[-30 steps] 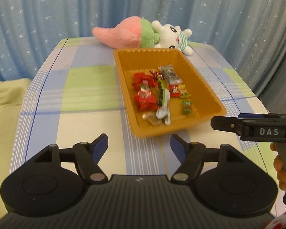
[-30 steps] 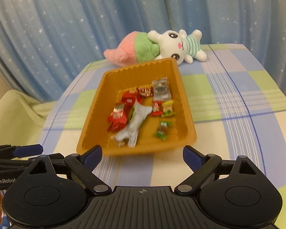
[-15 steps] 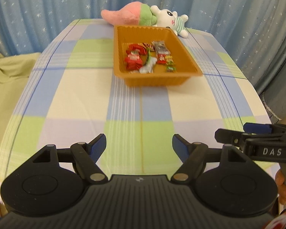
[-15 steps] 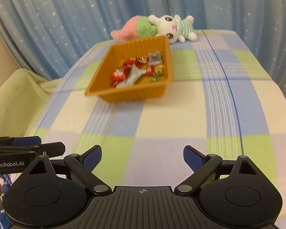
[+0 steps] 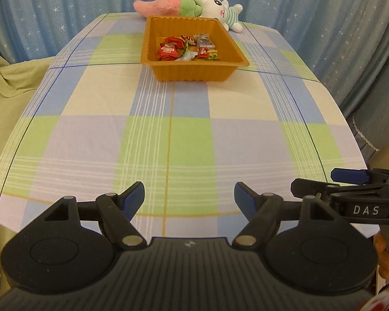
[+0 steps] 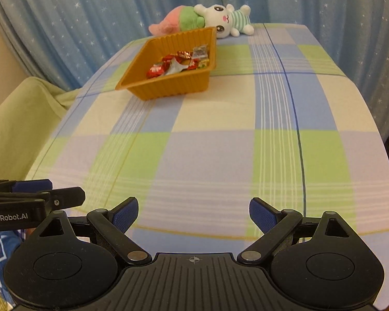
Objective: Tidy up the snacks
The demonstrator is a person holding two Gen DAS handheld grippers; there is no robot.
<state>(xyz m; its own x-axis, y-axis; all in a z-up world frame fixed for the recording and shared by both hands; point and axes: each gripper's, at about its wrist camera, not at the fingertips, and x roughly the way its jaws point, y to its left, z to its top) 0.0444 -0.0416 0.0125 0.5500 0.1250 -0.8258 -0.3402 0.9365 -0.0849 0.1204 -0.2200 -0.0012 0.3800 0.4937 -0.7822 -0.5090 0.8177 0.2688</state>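
Fingers (image 5: 136, 197) of both grippers wide, empty; pulled back to near edge, orange tray (image 5: 194, 71) of snacks (image 5: 186, 49) now far: organizing looks finished.

Left tongs (image 5: 189, 197) spread wide, nothing between, hanging over near edge of checked tabletop (image 5: 168, 134). Orange tray (image 5: 194, 71) of wrapped snacks (image 5: 186, 48) way off at far end, plush toys (image 5: 192, 7) just behind. Right tongs (image 5: 350, 181) poking in at right.
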